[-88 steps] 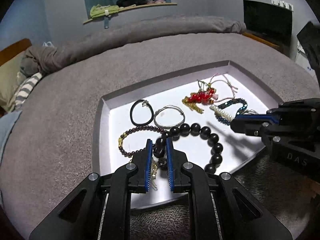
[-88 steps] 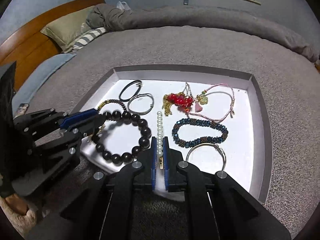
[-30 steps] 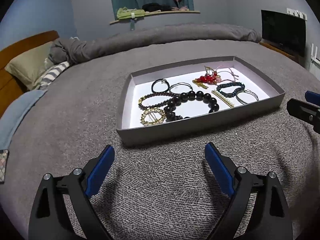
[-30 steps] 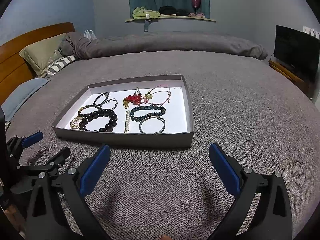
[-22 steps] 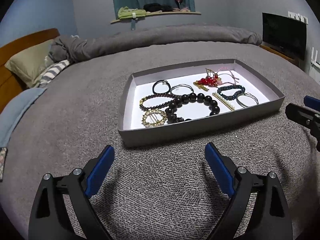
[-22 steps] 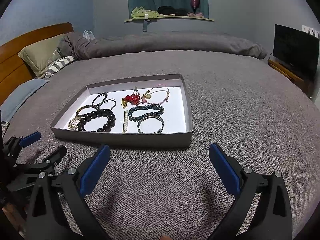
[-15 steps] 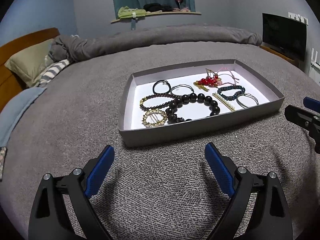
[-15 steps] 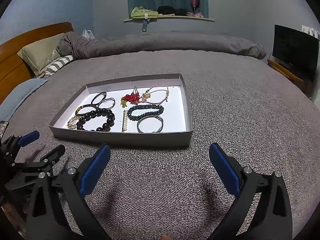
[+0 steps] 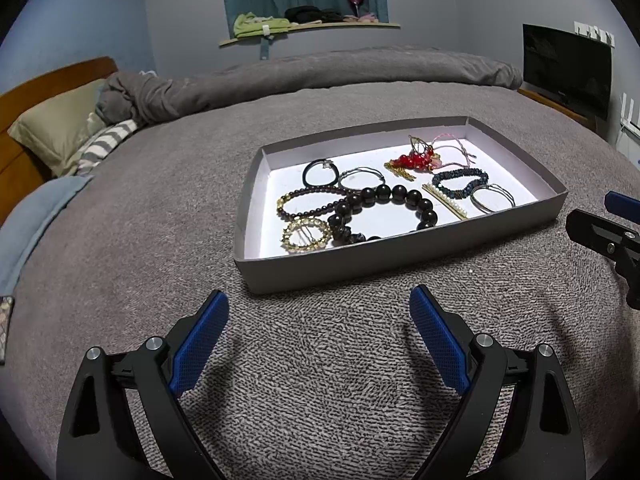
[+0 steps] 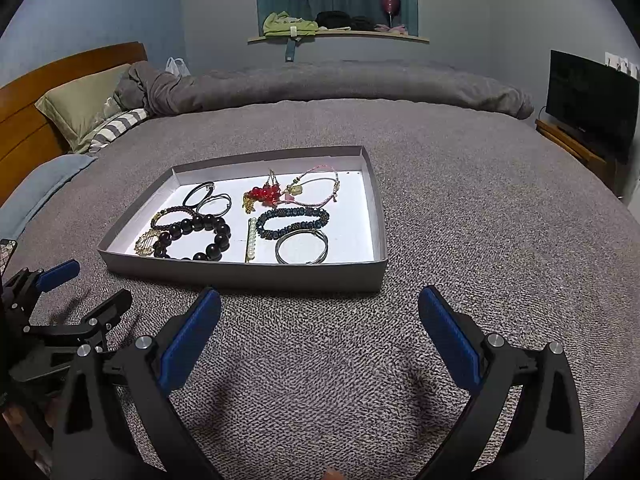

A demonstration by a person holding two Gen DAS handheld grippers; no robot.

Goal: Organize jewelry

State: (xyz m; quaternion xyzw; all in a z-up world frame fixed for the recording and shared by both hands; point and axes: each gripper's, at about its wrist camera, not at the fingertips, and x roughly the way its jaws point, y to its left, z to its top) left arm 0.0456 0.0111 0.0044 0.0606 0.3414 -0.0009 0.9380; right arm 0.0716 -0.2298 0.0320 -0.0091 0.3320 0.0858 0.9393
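A shallow grey tray (image 9: 400,250) (image 10: 240,274) lies on the grey bed cover. It holds several pieces: a large black bead bracelet (image 9: 384,208) (image 10: 196,236), a pearl bar (image 9: 446,202) (image 10: 251,242), a dark blue bead bracelet (image 9: 460,182) (image 10: 294,220), a silver bangle (image 9: 492,198) (image 10: 302,246), a red bead piece (image 9: 416,159) (image 10: 264,194) and a gold ring brooch (image 9: 306,234). My left gripper (image 9: 318,328) is open and empty, in front of the tray. My right gripper (image 10: 320,324) is open and empty too, in front of the tray.
The grey bed cover (image 10: 460,200) spreads all around the tray. Pillows (image 9: 56,128) and a wooden headboard (image 10: 24,92) lie far left. A television (image 10: 592,100) stands at the right. A window ledge (image 9: 308,32) with clothes is at the back.
Since 2.9 s ago both grippers have let go of the black bead bracelet and the pearl bar, opened wide and drawn back from the tray. Over the last second they barely moved.
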